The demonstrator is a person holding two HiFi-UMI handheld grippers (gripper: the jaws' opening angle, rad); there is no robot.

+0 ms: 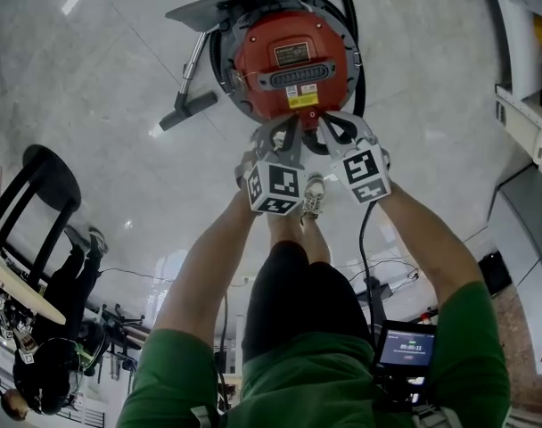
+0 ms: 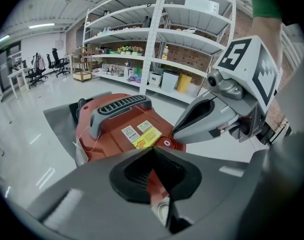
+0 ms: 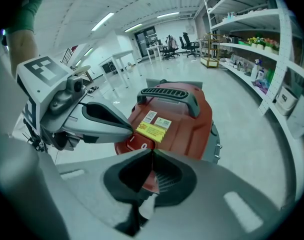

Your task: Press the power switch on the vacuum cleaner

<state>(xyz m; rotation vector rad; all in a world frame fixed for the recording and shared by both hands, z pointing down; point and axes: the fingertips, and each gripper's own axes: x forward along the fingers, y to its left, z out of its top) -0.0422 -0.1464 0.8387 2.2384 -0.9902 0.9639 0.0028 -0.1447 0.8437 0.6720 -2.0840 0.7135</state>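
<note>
Nearest, the left tongs (image 2: 152, 151) and the right tongs (image 3: 152, 153) are held side by side. Each of the 2 is pressed together, with nothing pinched. Both tips are pointed at the power switch (image 3: 137, 143), a red rocker set at the near edge of the red vacuum cleaner (image 1: 291, 56); whether either tip touches it cannot be told. The vacuum cleaner is stood on the glossy floor (image 1: 102, 78), with its grey handle (image 3: 167, 93) on top. Beyond, white shelves (image 2: 192, 38) are seen.
</note>
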